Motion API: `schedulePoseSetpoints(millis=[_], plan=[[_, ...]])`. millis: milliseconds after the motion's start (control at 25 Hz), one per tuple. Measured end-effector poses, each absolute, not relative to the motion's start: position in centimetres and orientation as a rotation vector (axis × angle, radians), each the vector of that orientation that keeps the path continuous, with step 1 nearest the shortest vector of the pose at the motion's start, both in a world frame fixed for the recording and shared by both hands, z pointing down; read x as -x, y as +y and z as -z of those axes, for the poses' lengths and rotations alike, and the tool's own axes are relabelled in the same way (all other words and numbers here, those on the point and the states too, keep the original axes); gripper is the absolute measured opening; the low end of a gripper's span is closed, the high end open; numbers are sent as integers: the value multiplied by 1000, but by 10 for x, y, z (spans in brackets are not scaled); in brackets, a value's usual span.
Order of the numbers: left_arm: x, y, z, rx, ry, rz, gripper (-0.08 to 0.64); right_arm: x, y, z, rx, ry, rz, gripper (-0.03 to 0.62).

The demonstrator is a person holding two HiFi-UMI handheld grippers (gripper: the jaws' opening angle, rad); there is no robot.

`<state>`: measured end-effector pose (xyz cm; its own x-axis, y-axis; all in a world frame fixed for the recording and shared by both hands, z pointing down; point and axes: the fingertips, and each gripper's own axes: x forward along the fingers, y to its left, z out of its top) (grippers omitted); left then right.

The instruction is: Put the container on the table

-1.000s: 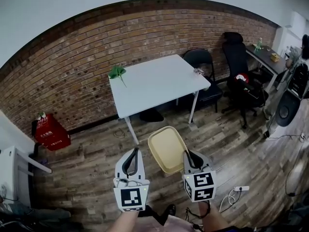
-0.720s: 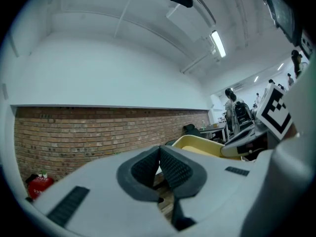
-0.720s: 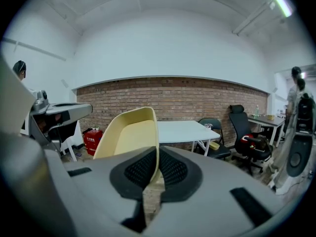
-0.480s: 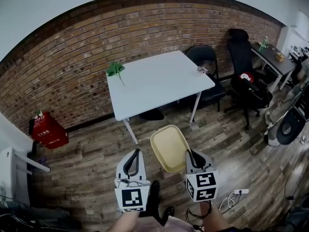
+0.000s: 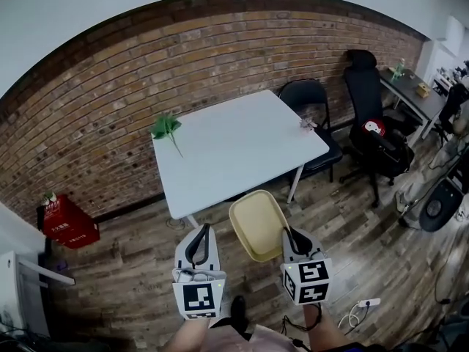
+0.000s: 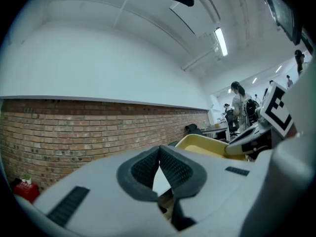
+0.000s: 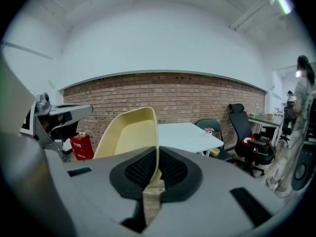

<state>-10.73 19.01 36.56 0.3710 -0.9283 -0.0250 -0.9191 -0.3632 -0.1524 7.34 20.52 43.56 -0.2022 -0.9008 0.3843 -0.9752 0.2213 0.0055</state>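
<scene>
A pale yellow oblong container (image 5: 256,226) hangs over the wooden floor, just short of the white table (image 5: 234,152). My right gripper (image 5: 291,235) is shut on the container's right rim; in the right gripper view the thin rim (image 7: 154,147) runs between the dark pads of the gripper (image 7: 158,169), with the table (image 7: 187,135) behind it. My left gripper (image 5: 204,229) sits to the left of the container, apart from it. Its pads meet at the tip with nothing between them (image 6: 159,158). The container (image 6: 207,144) shows to its right.
A green plant sprig (image 5: 165,127) lies at the table's far left corner, and a small object (image 5: 306,123) at its right corner. A black chair (image 5: 311,97) and an office chair (image 5: 370,134) stand right of the table. A red box (image 5: 66,222) sits by the brick wall.
Both grippers and the container have moved forward; the table looks larger and nearer, and the container's far end now reaches close to its front edge.
</scene>
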Motion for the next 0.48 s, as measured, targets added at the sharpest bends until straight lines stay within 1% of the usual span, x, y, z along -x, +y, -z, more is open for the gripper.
schedulePoseSetpoints(millis=[240,480], plan=[[115,134,-348,2477,1636,87,11,-66,149,-415,-1788,-2197,-297,15],[127,90,-355,2500,1614,87,11,-55,108,-413,-1813,-2176,-285,15]])
